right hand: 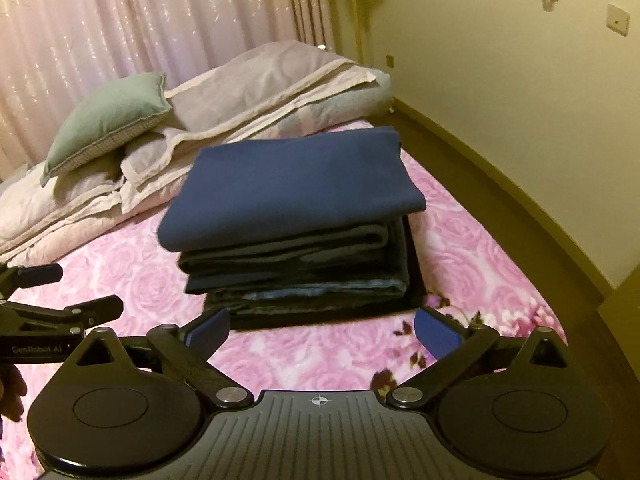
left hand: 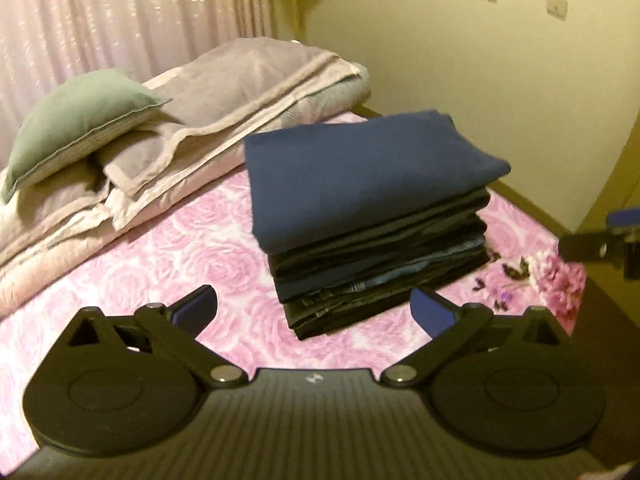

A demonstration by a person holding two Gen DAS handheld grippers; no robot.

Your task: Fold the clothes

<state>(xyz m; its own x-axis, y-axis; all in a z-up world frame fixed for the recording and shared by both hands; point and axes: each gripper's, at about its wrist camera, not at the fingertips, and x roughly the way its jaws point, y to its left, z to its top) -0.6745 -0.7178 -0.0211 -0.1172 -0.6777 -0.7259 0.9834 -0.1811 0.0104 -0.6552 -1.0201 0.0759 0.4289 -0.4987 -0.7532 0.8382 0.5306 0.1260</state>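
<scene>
On the bed [right hand: 472, 240], with its pink rose-print sheet, a heap of pale bedding [right hand: 256, 76] lies along the far side by the curtain, a green pillow [right hand: 108, 120] propped on it. Nearer, about mid-bed, stands the stack of folded clothes [right hand: 296, 232]: dark garments squared one on another, with a navy piece [left hand: 360, 168] lying flat on top, its edges slightly overhanging the layers below. No loose, unfolded garment shows in either view, so the folding seems done or nearly so; whether more clothes wait out of sight cannot be told.

The left tool [left hand: 314, 308] hangs just short of the stack's near side, angled down at it, jaws spread wide with nothing between them and only sheet beneath. The right tool [right hand: 322, 330] sits alongside in much the same downward tilt, likewise released and empty, its blue pads clear of the cloth. Each tool shows at the edge of the other's view, so the two are held close together.
</scene>
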